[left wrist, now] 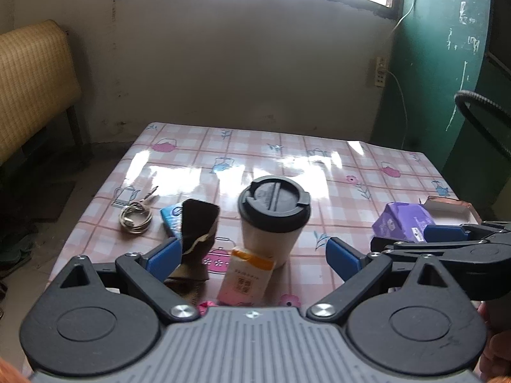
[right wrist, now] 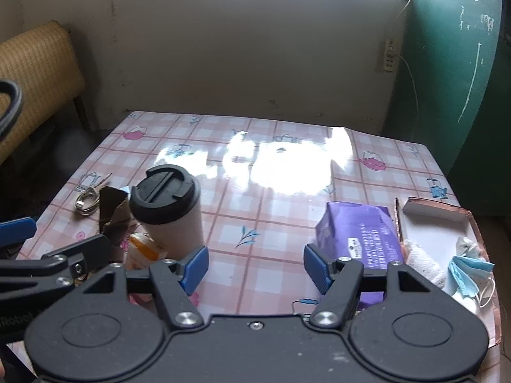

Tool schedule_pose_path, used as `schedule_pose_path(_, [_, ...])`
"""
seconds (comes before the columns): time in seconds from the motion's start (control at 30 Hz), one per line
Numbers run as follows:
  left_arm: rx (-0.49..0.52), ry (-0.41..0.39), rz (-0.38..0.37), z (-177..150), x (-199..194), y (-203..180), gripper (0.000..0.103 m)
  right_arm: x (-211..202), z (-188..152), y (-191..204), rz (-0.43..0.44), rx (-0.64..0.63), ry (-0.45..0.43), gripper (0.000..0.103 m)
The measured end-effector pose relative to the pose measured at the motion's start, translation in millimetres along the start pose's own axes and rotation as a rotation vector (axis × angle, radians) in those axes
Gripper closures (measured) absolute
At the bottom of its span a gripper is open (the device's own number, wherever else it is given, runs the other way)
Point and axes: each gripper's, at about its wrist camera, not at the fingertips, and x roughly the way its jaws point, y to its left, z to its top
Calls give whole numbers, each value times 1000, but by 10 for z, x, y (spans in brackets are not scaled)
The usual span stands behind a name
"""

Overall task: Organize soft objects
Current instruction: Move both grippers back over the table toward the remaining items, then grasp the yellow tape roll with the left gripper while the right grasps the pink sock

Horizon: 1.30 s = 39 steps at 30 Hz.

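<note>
At the far left of your table lies a coiled cable, then a brown sock draped over a blue packet. Your left gripper hangs over the orange-and-white tissue pack, fingers spread, pinching nothing, just near the lidded cup. Your right gripper stands equally wide over bare cloth. Right of it sits the purple tissue pack, then the tray holding a white cloth and blue masks
</note>
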Motion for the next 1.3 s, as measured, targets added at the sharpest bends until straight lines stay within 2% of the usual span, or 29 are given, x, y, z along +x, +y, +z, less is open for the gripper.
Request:
schedule_pose_path(0.5, [-28, 7, 24, -87, -24, 222, 3, 72, -39, 255, 24, -45, 8, 25])
schedule_pose_path(0.93, [-51, 12, 29, -283, -101, 520, 3, 120, -233, 569, 99, -78, 26, 25])
schedule_pose_path(1.1, [-51, 3, 27, -396, -131, 668, 3, 158, -359, 716, 147, -104, 38, 25])
schedule_pose_path(1.3, [-86, 52, 84, -595, -14, 970, 3, 295, -609, 921, 247, -161, 82, 25])
